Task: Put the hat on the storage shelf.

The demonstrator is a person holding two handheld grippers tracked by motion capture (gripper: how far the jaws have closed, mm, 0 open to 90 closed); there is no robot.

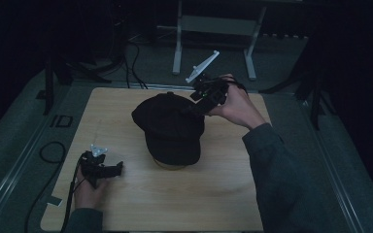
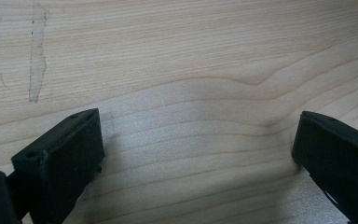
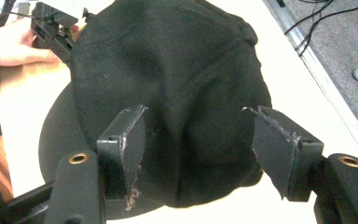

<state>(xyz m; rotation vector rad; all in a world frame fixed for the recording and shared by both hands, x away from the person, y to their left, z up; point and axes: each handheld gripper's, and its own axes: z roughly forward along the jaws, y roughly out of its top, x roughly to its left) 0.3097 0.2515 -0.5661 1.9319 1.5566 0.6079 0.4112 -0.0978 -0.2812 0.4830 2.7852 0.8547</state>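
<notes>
Wooden table [image 1: 141,204], 1 black cap [image 1: 170,124], 2 tools: right hand-held gripper [image 1: 194,108] jaws spread at cap, left hand-held gripper [image 1: 121,167] jaws apart, empty

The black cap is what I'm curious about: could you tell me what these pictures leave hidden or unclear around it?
- What the black cap sits on: the high view shows a tan edge under its brim; the cap covers the rest.
- The cap's far rim: in the right gripper view, the picture's top edge cuts it off.
- The right gripper tips: in the high view, dark against the cap.
</notes>
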